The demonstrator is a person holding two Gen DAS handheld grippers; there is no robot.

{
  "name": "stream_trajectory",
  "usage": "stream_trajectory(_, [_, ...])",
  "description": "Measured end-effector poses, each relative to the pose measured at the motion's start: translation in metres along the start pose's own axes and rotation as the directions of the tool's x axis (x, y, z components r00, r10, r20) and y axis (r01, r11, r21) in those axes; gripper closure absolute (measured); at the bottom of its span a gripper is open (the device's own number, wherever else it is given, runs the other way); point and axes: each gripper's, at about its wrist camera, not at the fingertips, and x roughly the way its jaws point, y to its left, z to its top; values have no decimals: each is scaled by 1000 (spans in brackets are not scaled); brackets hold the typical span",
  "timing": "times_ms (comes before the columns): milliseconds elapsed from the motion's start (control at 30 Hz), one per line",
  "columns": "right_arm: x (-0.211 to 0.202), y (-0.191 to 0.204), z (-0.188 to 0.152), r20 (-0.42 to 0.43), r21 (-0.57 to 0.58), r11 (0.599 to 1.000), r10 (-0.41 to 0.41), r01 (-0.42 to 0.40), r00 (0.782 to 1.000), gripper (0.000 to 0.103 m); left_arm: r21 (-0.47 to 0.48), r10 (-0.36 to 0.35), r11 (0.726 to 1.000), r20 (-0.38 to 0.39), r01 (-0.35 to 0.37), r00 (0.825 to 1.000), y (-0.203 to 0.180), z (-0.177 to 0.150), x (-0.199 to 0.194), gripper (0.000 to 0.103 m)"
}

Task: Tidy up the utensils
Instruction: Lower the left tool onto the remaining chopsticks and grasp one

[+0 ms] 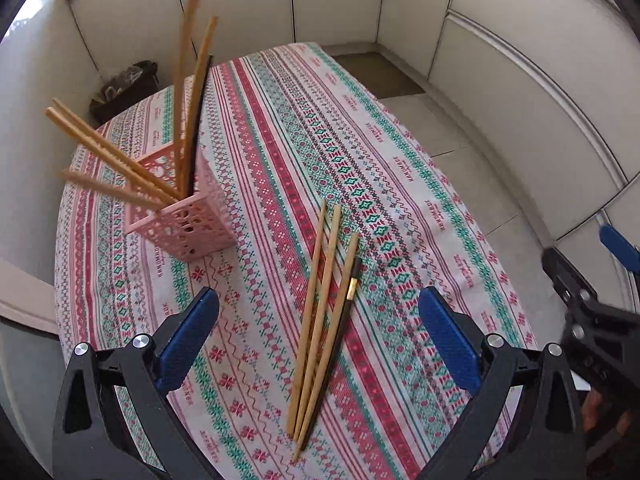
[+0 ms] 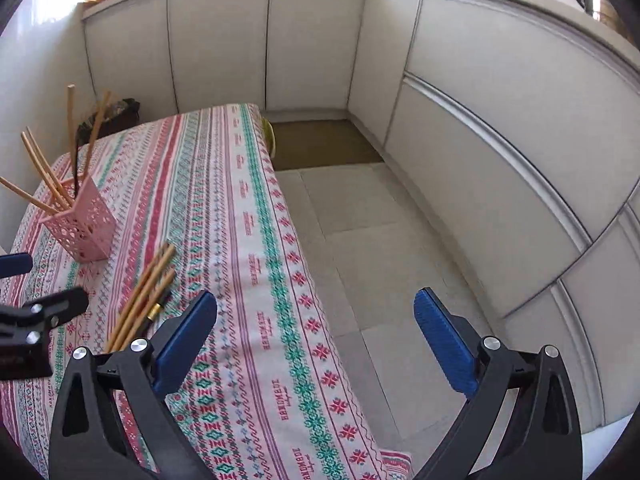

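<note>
Chopsticks (image 1: pixel 320 320): four loose ones (three wood, one dark with a gold band) lie bunched on the cloth (image 1: pixel 400 216), near the pink holder (image 1: pixel 188 216), which already has several standing in it. Left gripper (image 1: pixel 318 340) hovers over the bunch, jaws wide apart, holding nothing. Right gripper (image 2: pixel 316 344) also wide open and empty, off past the table edge. Risks, as I judge: pinching the touching sticks may grab two or scatter them; a clumsy insert could tip the light holder.
</note>
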Motion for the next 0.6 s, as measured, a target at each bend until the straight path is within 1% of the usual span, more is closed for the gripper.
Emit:
stream_trajectory(33, [4,-5,-1,-20,14,1000,10,-10,1000,7,-6,12,1000,-21,-13,1000,-2,9,12,9])
stream_trajectory(67, [7,-10,-1,-35,32,999,22,-21,999,7,-12,23,1000,-39,-23,999,-5,18,24,16])
stream_trajectory(133, [11,-19,0,-60,74,996,53,-49,997,7,1,45,999,-76,-45,996,-10,34,44,34])
stream_trajectory(167, [12,-21,-2,-70,90,994,75,-68,995,7,16,66,998,-101,-64,993,-13,41,55,54])
stream_trajectory(200, [13,-23,-1,-82,104,991,97,-88,992,7,35,86,996,-125,-83,988,-16,46,66,66])
stream_trajectory(233, [14,-24,0,-92,114,988,112,-101,989,7,52,107,994,-148,-101,983,-18,49,75,70])
stream_trajectory(267, [15,-26,-1,-99,121,986,122,-110,988,7,63,130,991,-168,-121,977,-19,51,84,78])
stream_trajectory(333, [14,-27,0,-106,128,984,139,-125,985,7,59,150,988,-193,-141,970,-16,54,96,80])
stream_trajectory(400, [13,-29,0,-107,129,982,151,-136,983,7,42,153,988,-201,-148,968,-10,56,101,80])
stream_trajectory(500, [13,-32,0,-115,135,980,163,-147,980,7,21,129,992,-220,-127,967,-5,58,108,80])
stream_trajectory(600, [15,-35,1,-124,145,978,166,-147,978,7,4,123,992,-229,-126,965,-2,59,115,80])
